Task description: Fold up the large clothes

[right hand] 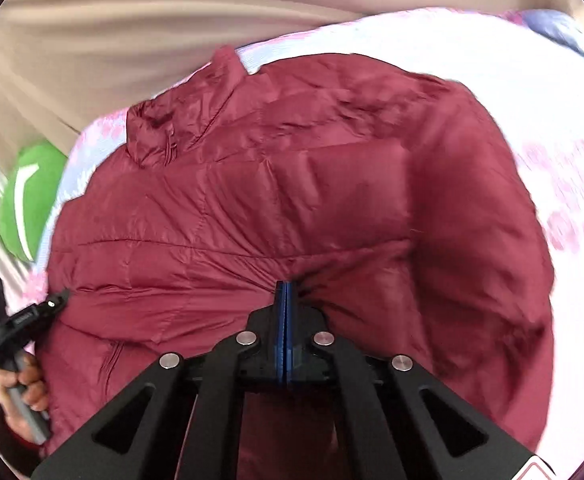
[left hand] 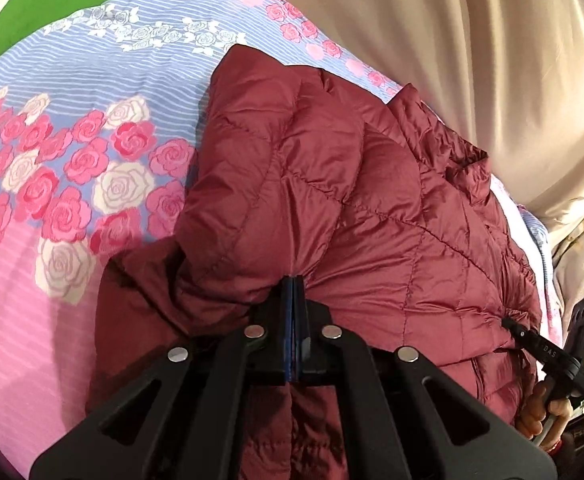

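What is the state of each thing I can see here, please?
Maroon quilted puffer jacket: lying on the bed, bunched, pinched at two places.
Left hand-held gripper: shut on the jacket fabric.
Right hand-held gripper: shut on the jacket fabric.
Rose-printed striped bedsheet: spread flat under the jacket.
Beige curtain: hanging in folds.

Two close downward wrist views, shared jacket [left hand: 351, 200]

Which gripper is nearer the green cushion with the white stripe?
Left. The left gripper grips the maroon quilted puffer jacket at its edge by the green cushion; the right gripper grips it mid-hem, further away.
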Demonstrator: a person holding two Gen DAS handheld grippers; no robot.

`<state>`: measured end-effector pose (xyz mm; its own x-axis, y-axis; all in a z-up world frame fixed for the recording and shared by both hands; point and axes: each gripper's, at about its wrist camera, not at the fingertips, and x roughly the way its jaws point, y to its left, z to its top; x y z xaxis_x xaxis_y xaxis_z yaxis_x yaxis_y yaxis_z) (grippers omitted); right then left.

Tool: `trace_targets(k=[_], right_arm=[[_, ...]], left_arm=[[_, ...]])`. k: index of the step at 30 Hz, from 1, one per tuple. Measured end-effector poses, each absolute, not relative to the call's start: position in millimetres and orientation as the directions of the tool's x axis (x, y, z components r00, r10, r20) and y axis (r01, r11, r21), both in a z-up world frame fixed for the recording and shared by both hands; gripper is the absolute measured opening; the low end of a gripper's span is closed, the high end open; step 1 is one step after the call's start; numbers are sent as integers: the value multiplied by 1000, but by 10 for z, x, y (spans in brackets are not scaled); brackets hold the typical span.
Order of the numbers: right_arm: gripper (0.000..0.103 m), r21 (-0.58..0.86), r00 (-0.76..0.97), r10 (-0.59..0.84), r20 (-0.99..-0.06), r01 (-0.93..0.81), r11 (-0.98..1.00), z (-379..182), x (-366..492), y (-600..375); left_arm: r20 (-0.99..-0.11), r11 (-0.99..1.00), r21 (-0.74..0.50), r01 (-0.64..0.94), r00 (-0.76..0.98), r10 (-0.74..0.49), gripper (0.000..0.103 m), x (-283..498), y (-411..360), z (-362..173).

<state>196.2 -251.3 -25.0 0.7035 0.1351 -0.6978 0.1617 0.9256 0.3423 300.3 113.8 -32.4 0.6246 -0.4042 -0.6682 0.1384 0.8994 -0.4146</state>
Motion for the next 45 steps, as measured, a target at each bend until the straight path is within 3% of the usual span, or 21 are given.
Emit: trace_targets(k=[5,7,8,10,12,14,21,24,25,26,29,32,36,38,40,41,42,43,44,45], right_arm=[[0,282,707,23,-706,252,926,-106,1823,-2582],[12,282,716,4,-698,270,921,36,1796,-2586],[12,268,718,-2,-696,263,927,163,1805,-2592],[12,231,724,6,-690,212,950,389,1950,-2501],[12,219,728,54,-683,133,967,584,2243,-2348],[12,218,723,97,-684,76,973,692,2527,-2249],[9,224,615,212,-759,-59,973,468,3646,-1759],[6,160,585,192,-788,-107,981,278,3887,-1640],[0,132,588,169,-791,-106,986,236,3858,-1673],[0,109,600,145,-787,-96,989,214,3911,-1775],[0,221,671,127,-731,57,974,302,3958,-2362],[0,321,724,95,-683,181,930,411,3834,-2771],[22,256,758,114,-642,71,964,585,3631,-2568],[44,216,763,107,-637,44,975,628,3633,-2447],[53,189,759,90,-645,44,981,628,3747,-2406],[56,188,756,85,-650,51,981,615,3827,-2375],[56,191,749,82,-657,60,980,584,3920,-2350],[49,184,744,72,-665,69,980,562,3987,-2325],[17,174,736,62,-674,77,982,538,4077,-2305],[8,170,723,58,-689,83,982,520,4129,-2292]], left_arm=[[-675,914,-386,128,636,-374,0,2886,1173,-287],[-704,954,-279,111,652,-282,1,2831,1101,-169],[-714,966,-233,110,656,-247,2,2830,1038,-42],[-690,948,-261,180,652,-314,4,2881,911,228],[-668,929,-269,254,646,-370,13,3022,670,550],[-673,913,-241,329,621,-402,30,3246,356,757],[-754,914,-151,376,554,-353,27,4191,-397,567],[-815,948,-83,308,526,-242,14,4556,-430,180],[-820,948,-88,305,518,-243,7,4623,-395,101],[-814,947,-109,302,520,-259,0,4683,-321,56],[-791,947,-167,276,536,-296,0,4777,-135,95],[-756,972,-97,215,619,-213,0,4813,-29,216],[-687,939,-137,315,653,-319,2,4579,-120,473],[-673,928,-98,359,663,-328,23,4488,-328,568],[-674,925,-63,375,667,-316,43,4502,-518,575],[-677,925,-49,376,669,-308,43,4544,-615,552],[-687,926,-43,374,662,-299,43,4606,-707,515],[-701,927,-42,371,651,-293,43,4678,-785,469],[-714,931,-37,363,642,-279,35,4760,-865,415],[-724,937,-27,349,639,-259,28,4815,-873,380]])
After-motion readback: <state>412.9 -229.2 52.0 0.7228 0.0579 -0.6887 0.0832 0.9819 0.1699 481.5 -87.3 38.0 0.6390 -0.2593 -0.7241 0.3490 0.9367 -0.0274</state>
